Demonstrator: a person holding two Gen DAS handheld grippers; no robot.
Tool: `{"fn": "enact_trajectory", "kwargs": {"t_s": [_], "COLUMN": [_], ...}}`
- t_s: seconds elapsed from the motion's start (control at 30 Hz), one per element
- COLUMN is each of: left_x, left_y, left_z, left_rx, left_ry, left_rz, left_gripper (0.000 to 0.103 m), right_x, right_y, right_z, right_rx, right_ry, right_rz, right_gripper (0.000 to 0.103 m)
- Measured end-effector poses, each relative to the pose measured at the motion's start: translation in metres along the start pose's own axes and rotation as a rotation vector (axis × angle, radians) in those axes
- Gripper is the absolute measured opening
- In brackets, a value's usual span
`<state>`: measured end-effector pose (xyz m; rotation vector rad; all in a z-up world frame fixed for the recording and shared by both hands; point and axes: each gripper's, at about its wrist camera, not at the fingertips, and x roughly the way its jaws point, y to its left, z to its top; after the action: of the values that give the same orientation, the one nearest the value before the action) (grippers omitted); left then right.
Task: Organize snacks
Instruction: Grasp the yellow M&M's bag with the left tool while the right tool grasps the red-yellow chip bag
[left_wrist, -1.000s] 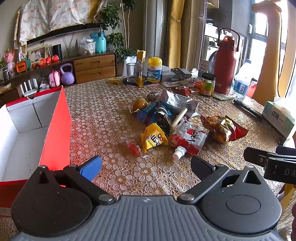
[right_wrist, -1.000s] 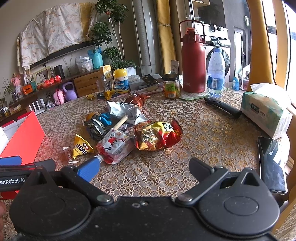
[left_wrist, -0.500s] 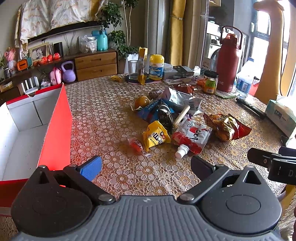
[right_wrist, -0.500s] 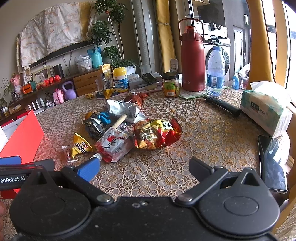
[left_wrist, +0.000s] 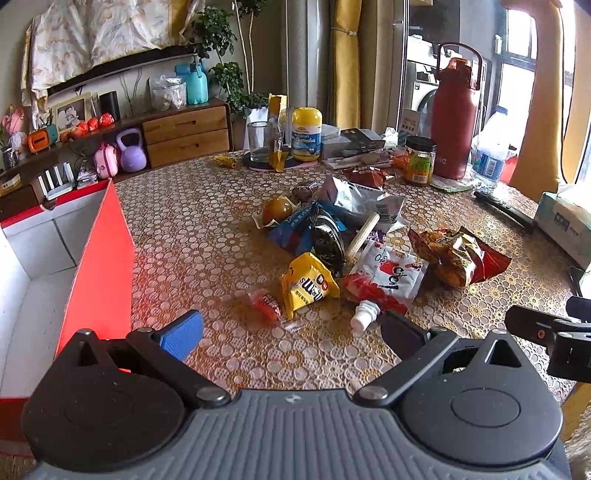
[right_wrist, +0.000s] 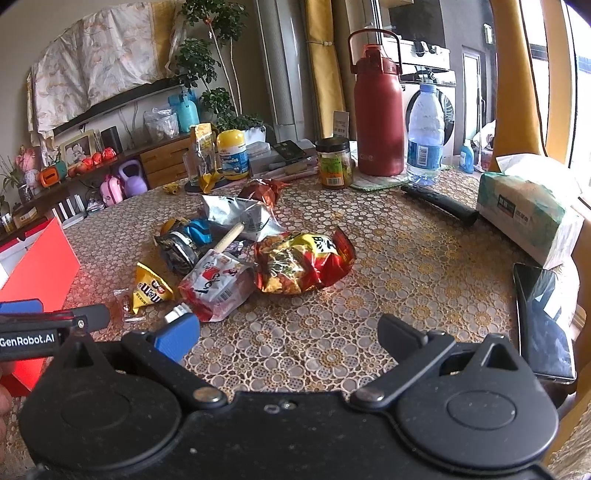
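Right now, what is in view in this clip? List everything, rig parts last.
box: 1, red outside, white inside, table's left edge
M&M's bag: 1, yellow, near side of pile
pouch: 1, red-white, white cap, beside M&M's bag
chip bag: 1, red-yellow, right of pouch
foil bag: 1, silver, back of pile
flask: 1, dark red, far table
water bottle: 1, clear, beside flask
tissue pack: 1, green-white, right edge
phone: 1, black, near right
left gripper: open, empty
right gripper: open, empty

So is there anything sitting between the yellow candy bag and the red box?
Nothing visible. Bare tablecloth runs from the yellow candy bag to the red box; the small red wrapped candy lies right beside the bag, low and flat.
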<state>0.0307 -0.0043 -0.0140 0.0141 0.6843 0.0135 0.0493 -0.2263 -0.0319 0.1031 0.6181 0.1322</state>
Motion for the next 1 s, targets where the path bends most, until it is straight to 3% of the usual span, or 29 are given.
{"fn": "enact_trajectory", "kwargs": {"t_s": [0.5, 1.0], "left_x": [0.047, 0.096], "left_y": [-0.005, -0.001], "left_z": [0.019, 0.03], "left_rx": [0.02, -0.022], "left_ry": [0.018, 0.036], "left_rz": [-0.014, -0.026], "left_gripper": [0.103, 0.099], "right_x": [0.028, 0.063], "right_y": [-0.008, -0.02], "right_z": [0.017, 0.032], "right_rx": [-0.012, -0.001], "right_ry": [-0.01, 0.01], "right_rz": [-0.027, -0.046], "right_gripper": [0.103, 0.103]}}
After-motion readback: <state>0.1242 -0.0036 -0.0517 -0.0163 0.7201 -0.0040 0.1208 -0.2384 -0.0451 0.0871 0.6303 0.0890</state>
